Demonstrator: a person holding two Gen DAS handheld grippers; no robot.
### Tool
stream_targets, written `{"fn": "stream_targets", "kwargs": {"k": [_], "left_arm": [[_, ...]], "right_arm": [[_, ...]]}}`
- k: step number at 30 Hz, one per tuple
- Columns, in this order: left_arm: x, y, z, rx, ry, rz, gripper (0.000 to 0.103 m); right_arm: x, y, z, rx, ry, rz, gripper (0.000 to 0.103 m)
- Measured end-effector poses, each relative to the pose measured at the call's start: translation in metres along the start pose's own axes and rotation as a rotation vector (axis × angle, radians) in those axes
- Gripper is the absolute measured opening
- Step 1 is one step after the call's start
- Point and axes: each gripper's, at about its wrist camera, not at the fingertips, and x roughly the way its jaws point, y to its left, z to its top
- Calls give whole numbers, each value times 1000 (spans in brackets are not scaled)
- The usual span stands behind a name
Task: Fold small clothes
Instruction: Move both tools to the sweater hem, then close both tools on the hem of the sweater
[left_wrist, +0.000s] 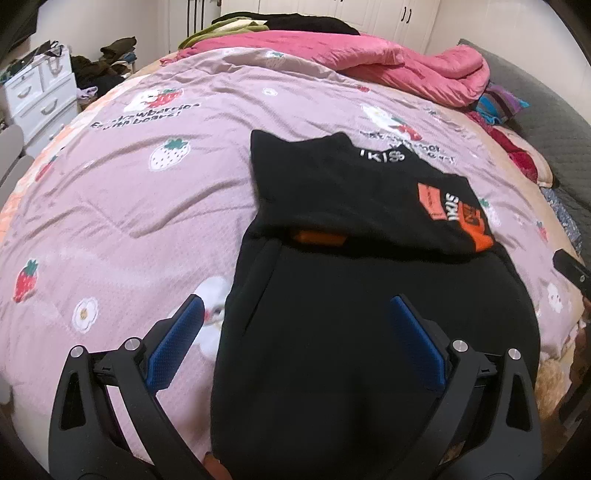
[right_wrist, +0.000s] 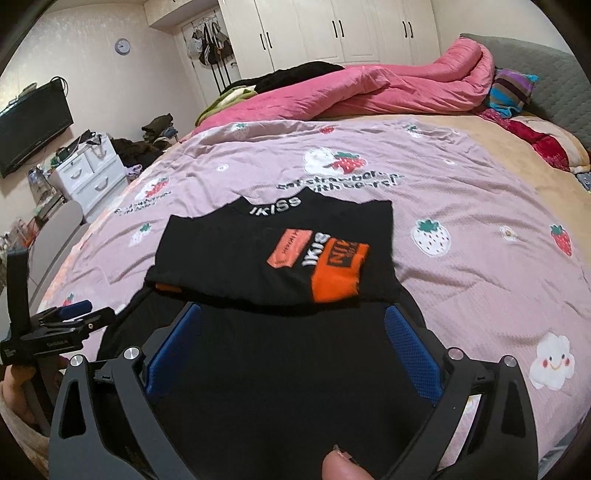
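A black top (left_wrist: 351, 192) with white "IKISS" lettering and orange patches lies on the pink strawberry-print bedspread (left_wrist: 122, 192). Its upper part is folded down over the lower part. My left gripper (left_wrist: 297, 312) hovers over the garment's near left edge, jaws wide, nothing between the blue pads (left_wrist: 184, 332). In the right wrist view the same top (right_wrist: 229, 251) lies ahead. My right gripper (right_wrist: 293, 319) is open above its lower black part, pads (right_wrist: 410, 347) clear of the cloth. The left gripper (right_wrist: 74, 314) shows at the left edge there.
A bunched pink quilt (right_wrist: 369, 92) and dark clothes lie at the far side of the bed. A grey headboard (right_wrist: 546, 74) runs along the right. A white drawer chest (right_wrist: 88, 173), a wall television (right_wrist: 33, 125) and white wardrobes (right_wrist: 332, 29) stand beyond the bed.
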Motion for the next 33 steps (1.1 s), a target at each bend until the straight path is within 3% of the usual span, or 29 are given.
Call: {"fn": "stream_targets", "kwargs": {"k": [18,26,33], "left_arm": [[-17,31,-39,-27,60,29,94],[-18,42,-58,-15,122,16,94],[-19,46,-75,-8,200,-95,92]], "right_arm": [[-21,-7,-33,-24,44,-9,99],[-28,-18,-55,-24,94,-27,99],[-36,-30,-77,-26,132,-56,99]]}}
